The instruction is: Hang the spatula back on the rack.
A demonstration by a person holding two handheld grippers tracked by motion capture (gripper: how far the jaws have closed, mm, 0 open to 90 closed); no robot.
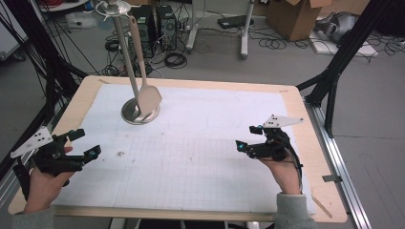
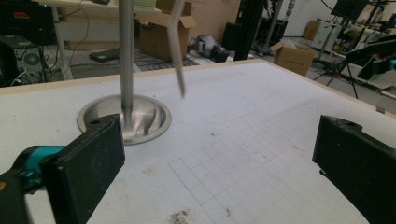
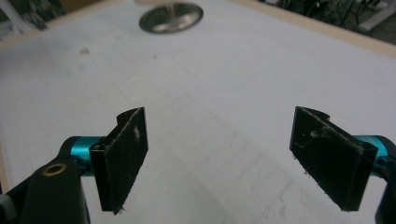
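High view: spatula (image 1: 148, 98) hangs far from both grippers' spread, empty fingers.

Ahead of your left hand-held gripper (image 1: 81, 143) stands a polished, glossy metal stand (image 1: 139, 113) with a smooth matt beige plastic spatula (image 1: 149, 98) hanging from it. Under both your hand-held grippers, matt white gridded paper (image 1: 200, 157) covers the pale wooden tabletop (image 1: 313, 143). Your right hand-held gripper (image 3: 217, 156) has dull, scuffed black pads (image 3: 126, 154).

Floor (image 1: 286, 62): grey, strewn with black cables, beyond the far table edge.
Cardboard box (image 1: 298, 16): far right, on the floor.
Computer towers (image 1: 155, 26): far centre-left.
White frame legs (image 1: 244, 28): far centre.
Black struts (image 1: 344, 52): right side.
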